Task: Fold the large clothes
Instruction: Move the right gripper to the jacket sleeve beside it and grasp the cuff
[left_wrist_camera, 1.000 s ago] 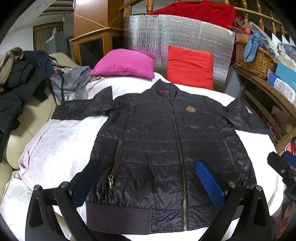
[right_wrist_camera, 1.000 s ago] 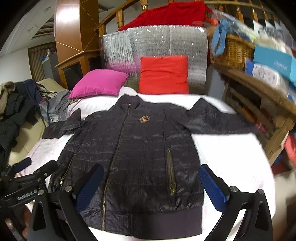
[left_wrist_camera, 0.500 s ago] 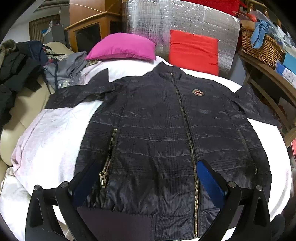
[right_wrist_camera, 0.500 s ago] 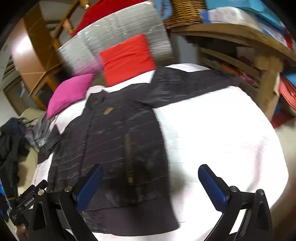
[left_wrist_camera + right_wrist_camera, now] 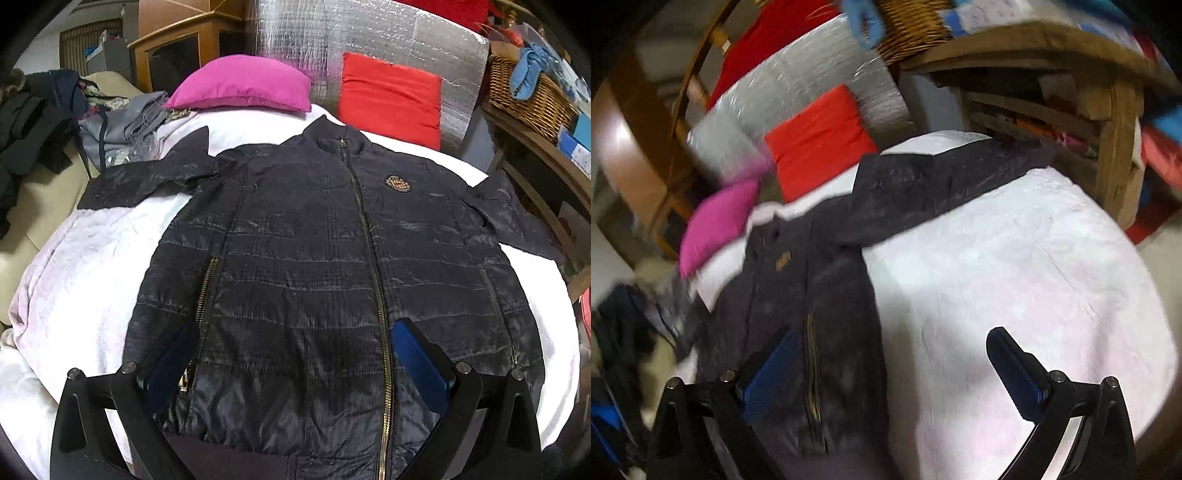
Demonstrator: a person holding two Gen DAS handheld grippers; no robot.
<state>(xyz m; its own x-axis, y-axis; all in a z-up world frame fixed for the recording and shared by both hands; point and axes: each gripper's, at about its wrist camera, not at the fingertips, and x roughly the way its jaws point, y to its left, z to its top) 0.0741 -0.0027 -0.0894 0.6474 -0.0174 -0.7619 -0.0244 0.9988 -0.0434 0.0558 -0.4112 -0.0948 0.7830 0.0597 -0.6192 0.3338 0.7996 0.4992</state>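
Two pairs of tongs are seen, both spread wide with nothing between their blue pads. The left tongs (image 5: 295, 365) are held level over the lower front of the jacket (image 5: 325, 266), aimed straight up its length; the left pad lies over the pocket zip and the right pad just beside the main zip (image 5: 369, 251), though contact with the cloth cannot be judged. The right tongs (image 5: 890, 373) are rolled to one side, so that the room is seen tilted and blurred in the right wrist view; one pad is set over the jacket's side by a pocket zip, the other over the bare white bedcover (image 5: 1015, 266).

The jacket is laid flat, front up and zipped closed, on the bed, with both sleeves spread outward; a small badge (image 5: 398, 183) is shown on the chest. Beyond the collar a pink cushion (image 5: 240, 83) and a red cushion (image 5: 391, 94) are propped against a silver foil panel (image 5: 369, 33). A heap of dark and grey clothes (image 5: 44, 110) is piled at the bed's left edge, and a wicker basket (image 5: 532, 99) is kept on a wooden shelf (image 5: 1108, 122) at the right.
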